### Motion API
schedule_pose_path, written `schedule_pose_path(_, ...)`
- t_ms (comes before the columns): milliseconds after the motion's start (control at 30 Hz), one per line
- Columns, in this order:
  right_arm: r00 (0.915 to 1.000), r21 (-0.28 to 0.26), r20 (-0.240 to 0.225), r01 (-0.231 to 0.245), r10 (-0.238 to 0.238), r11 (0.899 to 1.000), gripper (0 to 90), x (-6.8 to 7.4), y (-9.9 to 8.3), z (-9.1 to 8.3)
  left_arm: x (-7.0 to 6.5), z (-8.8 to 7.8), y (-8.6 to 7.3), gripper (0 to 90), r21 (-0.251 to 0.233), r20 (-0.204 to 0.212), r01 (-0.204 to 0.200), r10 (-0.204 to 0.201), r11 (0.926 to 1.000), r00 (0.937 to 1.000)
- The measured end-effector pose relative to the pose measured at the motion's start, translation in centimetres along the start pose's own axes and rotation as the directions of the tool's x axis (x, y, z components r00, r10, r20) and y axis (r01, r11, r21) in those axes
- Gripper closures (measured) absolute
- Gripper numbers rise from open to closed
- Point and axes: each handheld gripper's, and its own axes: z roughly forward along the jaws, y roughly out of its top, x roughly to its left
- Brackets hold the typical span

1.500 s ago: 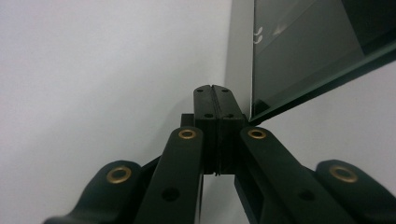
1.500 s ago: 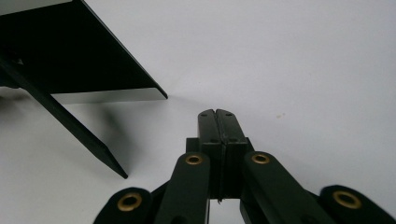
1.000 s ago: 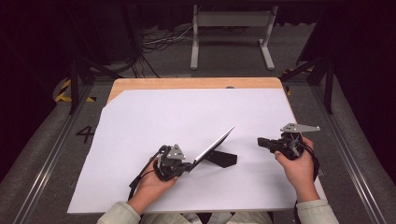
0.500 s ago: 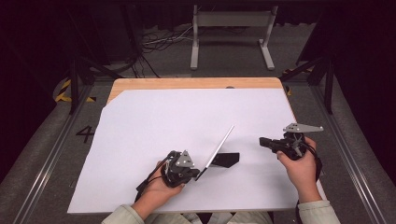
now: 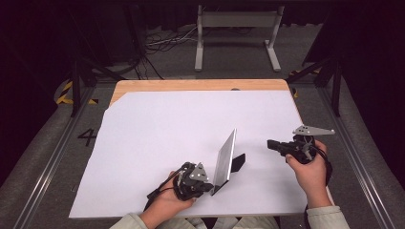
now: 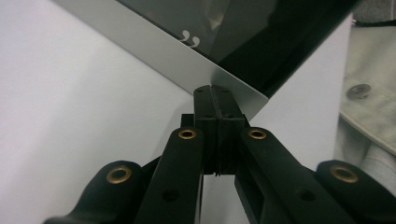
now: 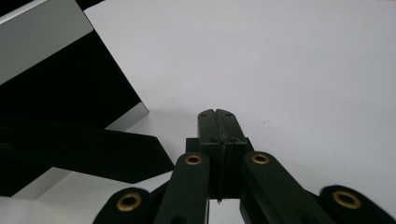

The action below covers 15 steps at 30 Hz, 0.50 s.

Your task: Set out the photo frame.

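Note:
A thin flat panel (image 5: 224, 158) with a silver rim and dark glossy face stands steeply on edge on the white sheet (image 5: 157, 129), and a black stand flap (image 5: 238, 162) props it from behind. My left gripper (image 5: 210, 187) is shut on the panel's near lower corner. The left gripper view has the jaws closed on that silver corner (image 6: 212, 88), below the dark glass (image 6: 271, 37). To the right of the panel, my right gripper (image 5: 270, 144) is held shut with nothing in it. In the right gripper view its tips (image 7: 216, 113) are over bare sheet, beside the panel (image 7: 42, 42) and flap (image 7: 98, 154).
The white sheet covers most of a wooden table (image 5: 191, 85). A metal frame (image 5: 236, 21) and cables (image 5: 165, 43) are on the floor beyond the table. A pale sleeve with a button (image 6: 369, 112) is close on the right of the left gripper view.
My left gripper has moved toward the near edge and a little right, still on the corner, and the panel now stands steeper. The right gripper has hardly moved.

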Motion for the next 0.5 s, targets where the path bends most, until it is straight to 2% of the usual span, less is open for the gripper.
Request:
schedule_pose_path(133, 1.0000, -0.004, -0.001, -0.001, 0.001, 1.000, 90.0, 0.0, 0.1, -0.1, -0.9, 0.6, 0.4, 90.0, 0.006, 0.016, -0.033, 0.033, 0.9994, 0.9993)
schedule_pose_path(500, 0.9999, -0.007, -0.008, -0.008, 0.008, 1.000, 90.0, 0.1, 0.1, -0.3, -1.7, 1.4, 1.1, 90.0, -0.001, 0.034, -0.046, 0.046, 0.9989, 0.9983)
